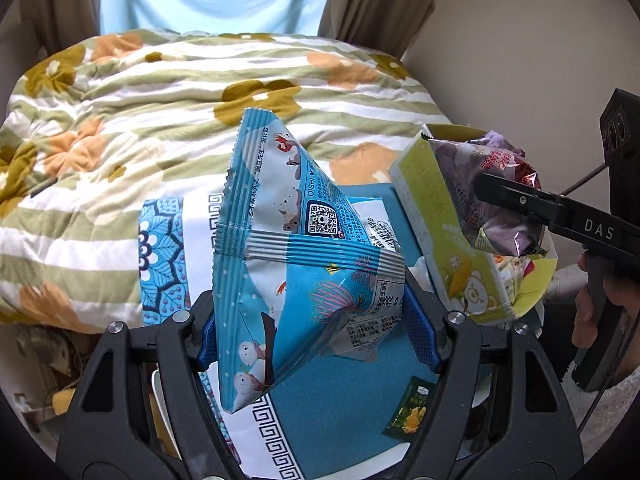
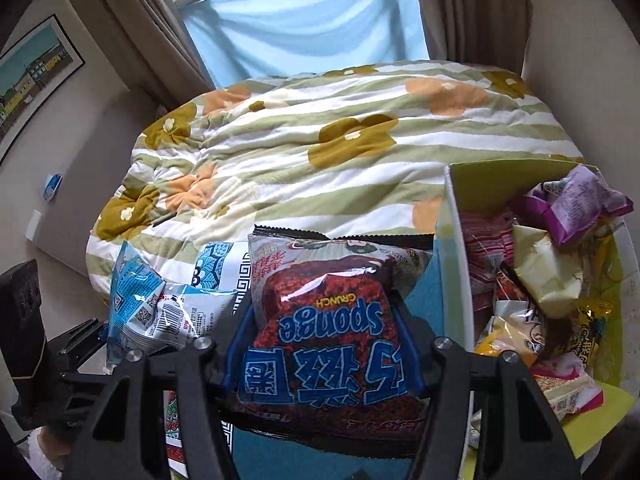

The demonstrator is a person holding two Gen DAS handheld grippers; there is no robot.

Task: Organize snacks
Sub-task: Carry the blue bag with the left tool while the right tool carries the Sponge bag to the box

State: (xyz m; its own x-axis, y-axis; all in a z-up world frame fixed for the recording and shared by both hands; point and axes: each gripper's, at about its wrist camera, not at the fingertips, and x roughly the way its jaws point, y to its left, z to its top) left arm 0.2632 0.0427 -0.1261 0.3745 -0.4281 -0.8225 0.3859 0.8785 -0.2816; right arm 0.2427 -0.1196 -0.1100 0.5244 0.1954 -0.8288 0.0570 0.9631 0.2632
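My left gripper [image 1: 316,336] is shut on a blue Oishi snack bag [image 1: 288,264] and holds it above a blue patterned board [image 1: 332,412]. The bag also shows in the right wrist view [image 2: 148,304], at the left. My right gripper [image 2: 320,344] is shut on a red-and-blue Sponge Crunch bag [image 2: 324,336]. It also shows in the left wrist view [image 1: 516,208], where it holds the bag at the box's open top. The yellow-green snack box [image 2: 500,180] at the right holds several snack packs, among them a purple pack [image 2: 576,208]; it also shows in the left wrist view [image 1: 440,220].
A flowered striped quilt [image 2: 320,148] covers the bed behind the board. A small dark green packet [image 1: 412,412] lies on the board. A window with a light blue curtain [image 2: 304,20] is behind the bed. A framed picture [image 2: 32,76] hangs on the left wall.
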